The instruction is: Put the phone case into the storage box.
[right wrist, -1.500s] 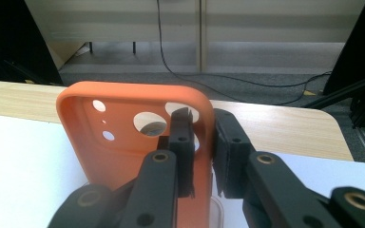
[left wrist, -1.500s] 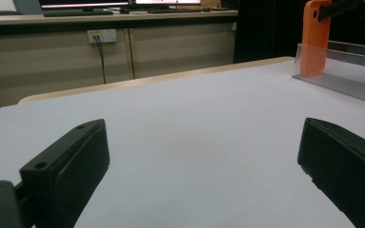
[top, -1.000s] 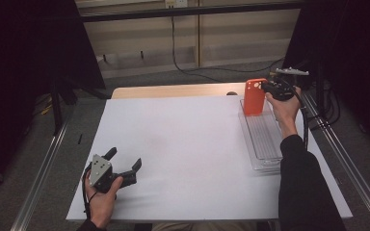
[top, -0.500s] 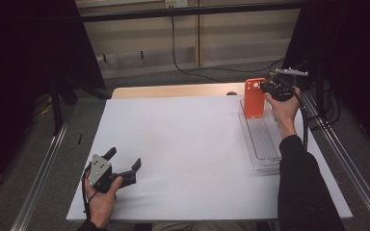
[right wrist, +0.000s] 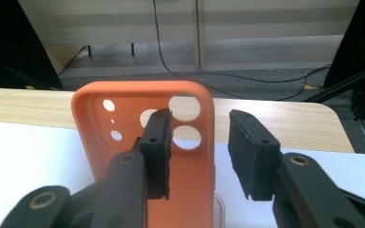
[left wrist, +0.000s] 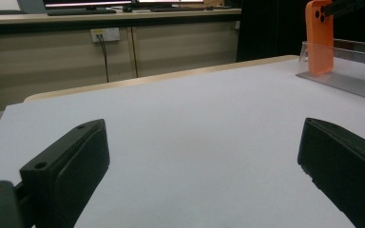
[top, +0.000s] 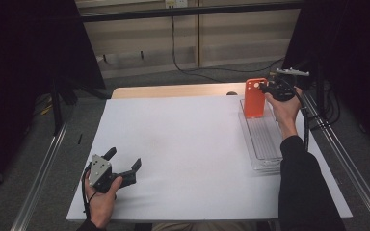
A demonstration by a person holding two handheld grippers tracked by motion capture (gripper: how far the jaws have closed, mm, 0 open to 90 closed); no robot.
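An orange phone case (top: pixel 255 98) stands upright at the far end of a clear tray (top: pixel 265 144), its camera holes at the top. My right gripper (top: pixel 264 87) is at the case's (right wrist: pixel 123 142) upper right edge. Its jaws have just been opening, and that edge sits in the gap with the pads (right wrist: pixel 158 152) off it. My left gripper (top: pixel 123 159) rests open near the table's front left with nothing between its fingers (left wrist: pixel 66 166). From there the case (left wrist: pixel 319 38) and the tray (left wrist: pixel 351 76) show far off to the right.
A white sheet (top: pixel 183 144) covers most of the wooden table (top: pixel 173 90). Metal rails (top: pixel 43 168) run along both sides. Beyond the far edge, cables (top: pixel 183 57) lie on the floor by a low wall.
The right gripper's jaws stand a little wider at the case's top edge, and the case still stands upright in the tray. Both hands have kept their place.
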